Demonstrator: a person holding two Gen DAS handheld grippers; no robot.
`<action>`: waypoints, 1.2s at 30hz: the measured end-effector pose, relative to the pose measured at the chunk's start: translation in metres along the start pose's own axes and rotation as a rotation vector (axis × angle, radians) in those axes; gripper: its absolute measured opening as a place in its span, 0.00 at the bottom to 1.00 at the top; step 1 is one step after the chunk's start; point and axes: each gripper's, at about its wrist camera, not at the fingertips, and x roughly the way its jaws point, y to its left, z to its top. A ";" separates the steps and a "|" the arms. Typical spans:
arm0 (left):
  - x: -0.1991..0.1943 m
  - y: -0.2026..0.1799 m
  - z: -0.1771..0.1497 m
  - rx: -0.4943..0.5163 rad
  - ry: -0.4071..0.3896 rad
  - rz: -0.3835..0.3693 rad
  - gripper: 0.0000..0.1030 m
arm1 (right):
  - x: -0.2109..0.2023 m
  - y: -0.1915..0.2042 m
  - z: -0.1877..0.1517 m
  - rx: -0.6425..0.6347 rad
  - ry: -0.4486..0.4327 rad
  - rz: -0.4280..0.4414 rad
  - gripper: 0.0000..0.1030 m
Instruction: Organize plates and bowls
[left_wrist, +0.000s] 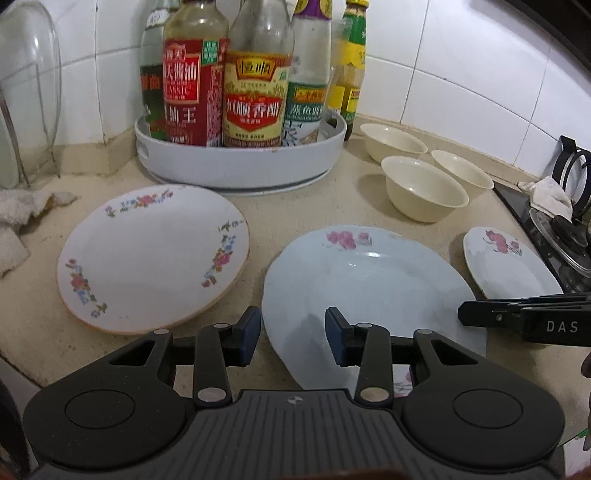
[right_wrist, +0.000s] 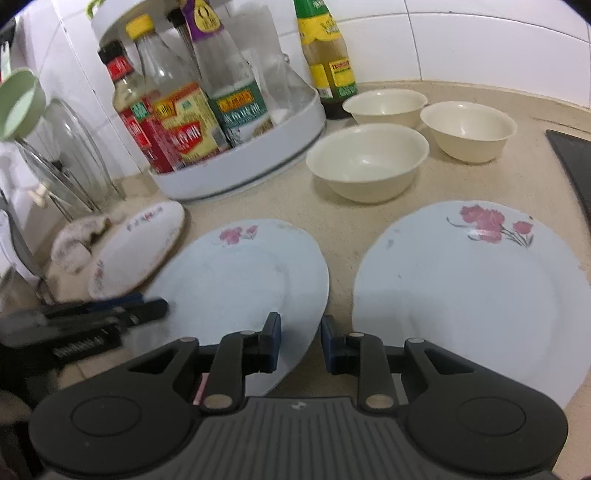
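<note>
Three plates lie on the counter: a white floral-rimmed plate (left_wrist: 151, 258) at left, a pale blue plate (left_wrist: 373, 291) in the middle, and another pale blue plate (right_wrist: 469, 291) at right. Three cream bowls (right_wrist: 365, 162) stand behind them. My left gripper (left_wrist: 293, 338) is open and empty, over the near left edge of the middle plate (right_wrist: 251, 280). My right gripper (right_wrist: 301, 345) is open and empty, above the gap between the two blue plates. The right gripper also shows in the left wrist view (left_wrist: 517, 317), side on.
A white turntable tray (left_wrist: 240, 162) of sauce bottles stands at the back by the tiled wall. A cloth (left_wrist: 22, 218) and a glass lid on a rack (left_wrist: 26, 92) are at left. A gas stove (left_wrist: 561, 229) is at right.
</note>
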 end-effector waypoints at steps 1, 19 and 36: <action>-0.001 0.000 0.000 0.003 -0.005 0.006 0.46 | -0.002 0.000 -0.001 -0.005 -0.010 0.000 0.24; -0.034 0.005 0.004 -0.063 -0.059 0.141 0.53 | -0.020 0.012 0.022 -0.124 -0.072 0.061 0.29; -0.058 0.047 0.010 -0.245 -0.088 0.388 0.74 | 0.016 0.063 0.079 -0.357 -0.019 0.240 0.38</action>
